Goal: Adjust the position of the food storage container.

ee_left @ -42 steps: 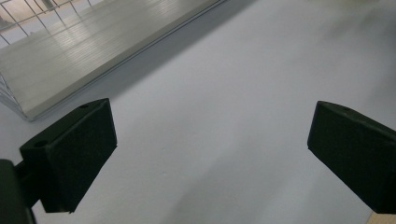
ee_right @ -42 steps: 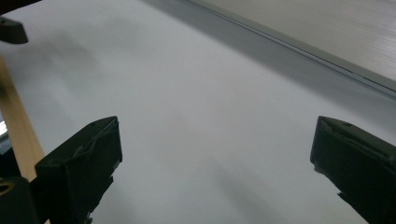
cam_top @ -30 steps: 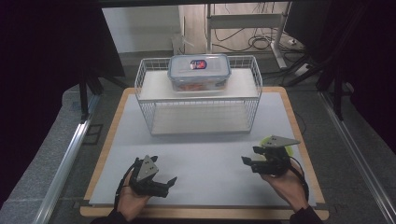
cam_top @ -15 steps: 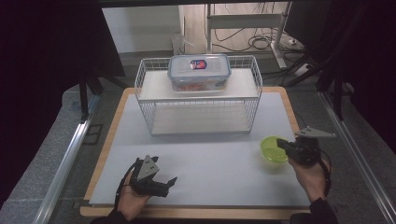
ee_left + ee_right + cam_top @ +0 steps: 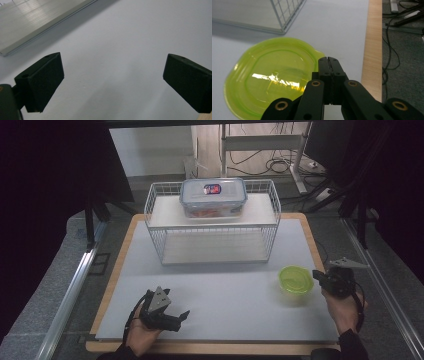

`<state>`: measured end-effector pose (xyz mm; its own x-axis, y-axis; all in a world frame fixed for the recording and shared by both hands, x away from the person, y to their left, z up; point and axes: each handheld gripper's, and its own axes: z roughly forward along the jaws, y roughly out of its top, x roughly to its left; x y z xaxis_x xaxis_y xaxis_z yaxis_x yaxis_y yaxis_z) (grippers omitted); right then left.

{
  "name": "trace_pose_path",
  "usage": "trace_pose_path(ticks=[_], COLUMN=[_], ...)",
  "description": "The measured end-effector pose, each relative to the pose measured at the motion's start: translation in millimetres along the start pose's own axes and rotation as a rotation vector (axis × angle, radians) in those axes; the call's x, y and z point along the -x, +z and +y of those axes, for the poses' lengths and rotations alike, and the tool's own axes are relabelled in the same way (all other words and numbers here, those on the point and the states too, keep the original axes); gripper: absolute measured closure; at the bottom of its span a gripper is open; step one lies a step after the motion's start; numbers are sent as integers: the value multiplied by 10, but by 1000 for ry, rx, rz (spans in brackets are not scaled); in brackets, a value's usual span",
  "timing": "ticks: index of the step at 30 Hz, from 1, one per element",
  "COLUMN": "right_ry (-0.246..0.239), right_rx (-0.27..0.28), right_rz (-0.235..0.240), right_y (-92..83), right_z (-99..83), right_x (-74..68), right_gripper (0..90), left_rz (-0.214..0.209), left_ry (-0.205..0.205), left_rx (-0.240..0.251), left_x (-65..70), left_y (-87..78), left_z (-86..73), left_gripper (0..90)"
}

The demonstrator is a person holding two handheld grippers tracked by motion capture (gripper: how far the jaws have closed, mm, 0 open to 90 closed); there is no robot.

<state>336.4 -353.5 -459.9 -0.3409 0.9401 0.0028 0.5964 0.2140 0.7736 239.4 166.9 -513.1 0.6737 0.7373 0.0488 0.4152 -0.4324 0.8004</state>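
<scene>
While the right gripper [image 5: 329, 60] sits with its jaws pressed together at the lid's [image 5: 272, 77] near edge, the lid itself lies flat on the mat [image 5: 225, 290], at the right side, in front of the rack [image 5: 212, 227] and well apart from the box [image 5: 213, 197] on the rack's top shelf. From the right gripper view I cannot tell whether the closed tips pinch the small tab on the lid's rim or merely rest beside it; they look to be just at the tab, with nothing visible between them. The left gripper [image 5: 111, 75] hovers low over bare mat near the front edge, jaws spread wide and holding nothing.

If the lid is to be lifted, the sensible approach seems to be opening the right jaws, sliding one under the tab and closing gently, since a thin, flexible lid lying flush gives little to grab elsewhere. Keeping the wrist low and lifting slowly should stop it from flipping or sliding toward the wooden border [image 5: 372, 50].

Much stays uncertain. The box's contents show through its wall as an orange blur, and the label on its top is too small to read. The underside of the green lid cannot be seen.
</scene>
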Motion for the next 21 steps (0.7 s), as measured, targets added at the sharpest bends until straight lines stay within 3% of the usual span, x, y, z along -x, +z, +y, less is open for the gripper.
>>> trace_pose_path(ticks=[10,21], right_ry=[0,13], right_rx=[-51,-77], right_rz=[-22,-1], right_y=[69,99], right_z=[-60,-93], right_x=[9,-21], right_gripper=[900,900], left_rz=[-12,-19], left_ry=[-3,8], left_rx=[-12,-26], left_x=[9,20], left_y=[16,34], left_z=[-3,-4], left_gripper=[31,33])
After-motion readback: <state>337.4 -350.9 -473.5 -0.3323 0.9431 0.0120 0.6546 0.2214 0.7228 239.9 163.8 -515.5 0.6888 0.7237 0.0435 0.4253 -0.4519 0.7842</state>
